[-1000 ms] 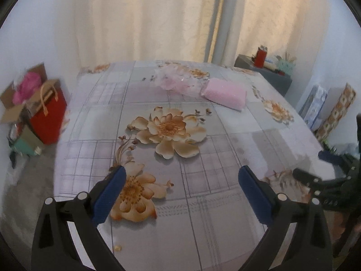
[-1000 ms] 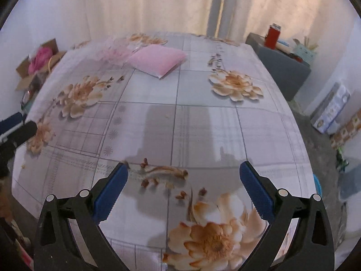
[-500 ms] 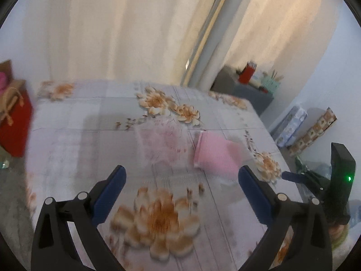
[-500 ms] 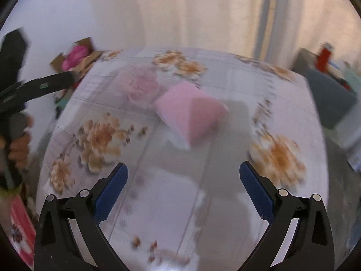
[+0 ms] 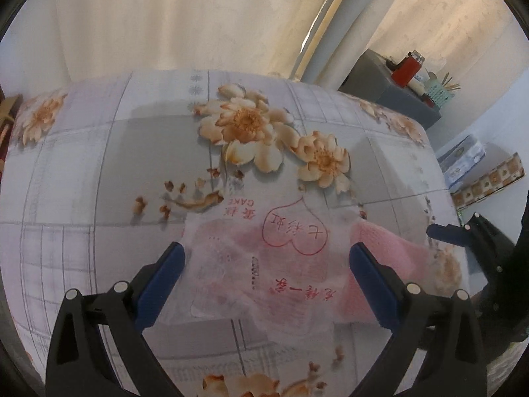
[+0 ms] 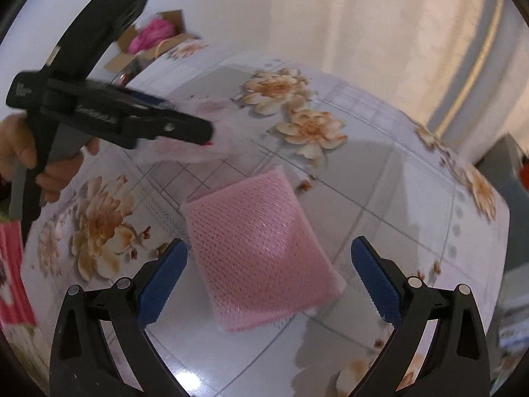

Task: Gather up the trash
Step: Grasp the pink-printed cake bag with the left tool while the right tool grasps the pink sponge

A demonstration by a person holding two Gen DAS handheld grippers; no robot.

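A translucent plastic cake wrapper [image 5: 264,264] with red print lies on the flower-patterned tablecloth [image 5: 148,152]. My left gripper [image 5: 267,251] is open, its blue pads on either side of the wrapper. Just right of the wrapper lies a pink foam mesh sheet [image 5: 393,251]. In the right wrist view that pink foam sheet [image 6: 261,248] lies flat between the blue pads of my open right gripper [image 6: 270,244]. There the left gripper [image 6: 198,132] is seen from the side, a hand [image 6: 20,152] holding it over the wrapper [image 6: 185,155]. The right gripper's tip [image 5: 463,235] shows at the left view's right edge.
Curtains [image 5: 198,16] hang behind the table's far edge. A grey side table [image 5: 390,92] with a red container [image 5: 408,67] stands at the back right, with boxes [image 5: 463,162] on the floor beside it. A cardboard box with something pink [image 6: 155,33] sits off the far left.
Both grippers have travelled forward across the table. The wrapper and the pink foam, far off a second ago, now lie between the open fingers.
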